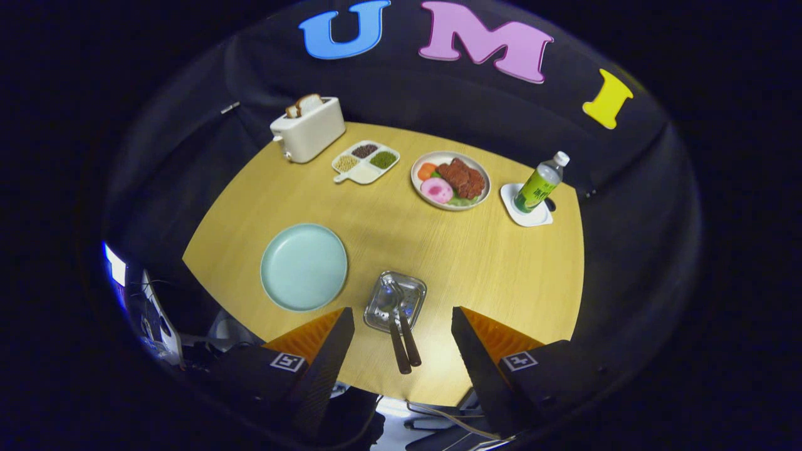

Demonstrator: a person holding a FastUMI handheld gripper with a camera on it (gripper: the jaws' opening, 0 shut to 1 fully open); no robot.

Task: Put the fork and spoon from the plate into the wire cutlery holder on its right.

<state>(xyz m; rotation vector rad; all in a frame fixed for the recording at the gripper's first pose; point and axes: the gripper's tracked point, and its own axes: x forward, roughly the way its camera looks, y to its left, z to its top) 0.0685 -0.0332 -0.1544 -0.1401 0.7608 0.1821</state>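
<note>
The fork and spoon point(401, 326), two metal pieces with dark brown handles, stand together in the small square metal cutlery holder point(396, 302), heads down inside it and handles leaning back over its near rim; which piece is which cannot be told for certain, though a rounded bowl shows at the left inside the holder. The holder sits on the round pale wooden tabletop point(489, 263), just ahead of the tongs point(402, 326), and the handles lie in the gap between the two fingers without touching either. The tongs are spread wide apart and grip nothing.

Just to the left of the holder lies the round pale mint-green plate point(304, 267), bare of cutlery, close beside the holder but not touching it.

Farther back on the tabletop, well apart from the holder, a round white plate point(450, 180) carries brown meat slices, a pink slice, an orange piece and green leaves. To its left is a white divided tray point(365, 162) with three compartments of dark, pale and green grains. Beyond that stands a cream toaster point(308, 130) with slices of bread sticking up from its slot. On the right, a clear plastic bottle with a green label and white cap point(540, 184) stands on a square white coaster point(526, 205).
</note>
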